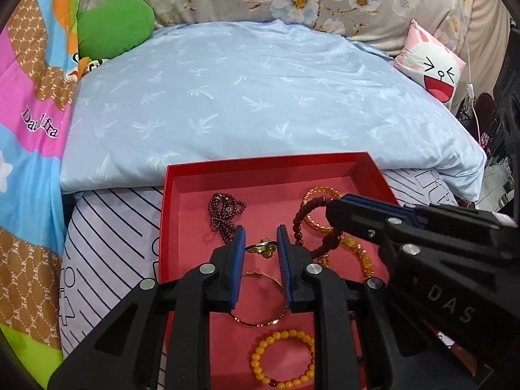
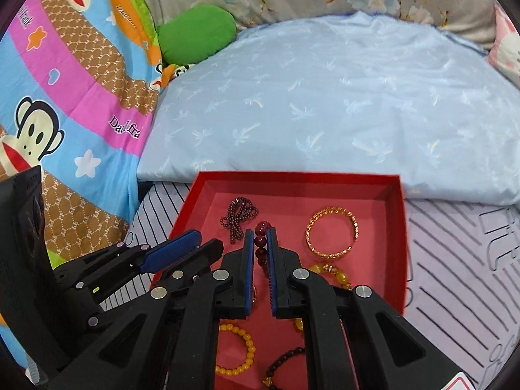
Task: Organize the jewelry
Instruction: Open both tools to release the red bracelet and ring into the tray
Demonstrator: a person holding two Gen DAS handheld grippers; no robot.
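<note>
A red shallow box lies on the bed and holds the jewelry. My right gripper is shut on a dark red bead bracelet, held over the box; it shows in the left wrist view. My left gripper is open above a small gold ring and a thin gold bangle. Also in the box are a maroon bead necklace, a gold chain bangle, a yellow bead bracelet and an amber bead bracelet.
A light blue pillow lies just behind the box. A colourful cartoon quilt is on the left with a green cushion. A pink rabbit cushion is at the right. The striped sheet surrounds the box.
</note>
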